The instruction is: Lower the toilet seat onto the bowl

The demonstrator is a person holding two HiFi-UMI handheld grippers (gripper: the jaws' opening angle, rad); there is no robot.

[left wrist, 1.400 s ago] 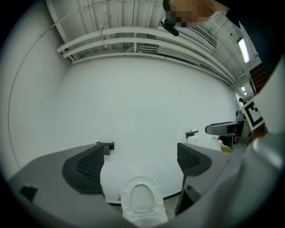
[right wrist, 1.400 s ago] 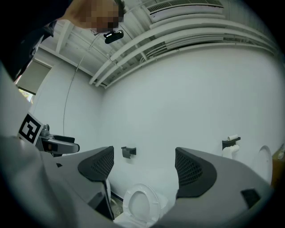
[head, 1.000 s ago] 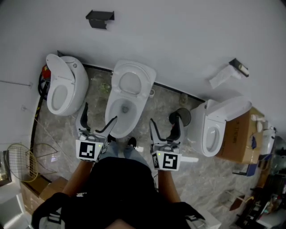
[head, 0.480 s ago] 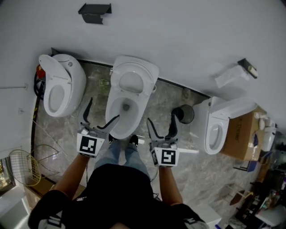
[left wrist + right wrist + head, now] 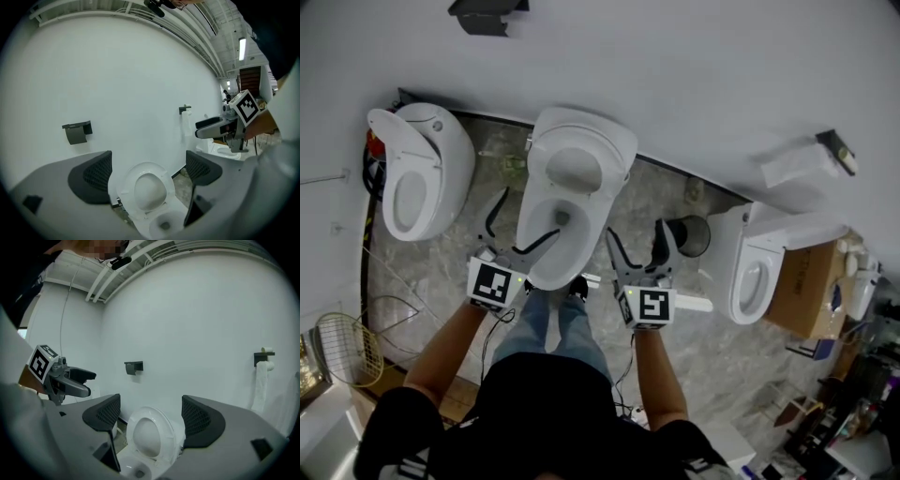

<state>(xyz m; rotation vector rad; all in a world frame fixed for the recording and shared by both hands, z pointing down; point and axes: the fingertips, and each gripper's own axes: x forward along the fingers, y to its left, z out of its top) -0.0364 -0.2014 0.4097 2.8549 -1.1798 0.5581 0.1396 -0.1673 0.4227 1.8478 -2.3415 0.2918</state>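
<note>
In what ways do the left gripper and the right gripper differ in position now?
The left gripper has one jaw over the bowl's rim; the right gripper hangs over the floor beside it. The left gripper faces the raised seat almost squarely; the right gripper sees it more from the side. Both are open, empty, and aimed at the seat.

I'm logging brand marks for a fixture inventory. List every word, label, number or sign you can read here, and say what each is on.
No readable text in any view.
Cubes on the left gripper and right gripper: black-and-white square patterns, not letters or numbers.
Cardboard box: any print is too small to read.
Raised toilet seat and its bowl: no brand mark can be made out.
</note>
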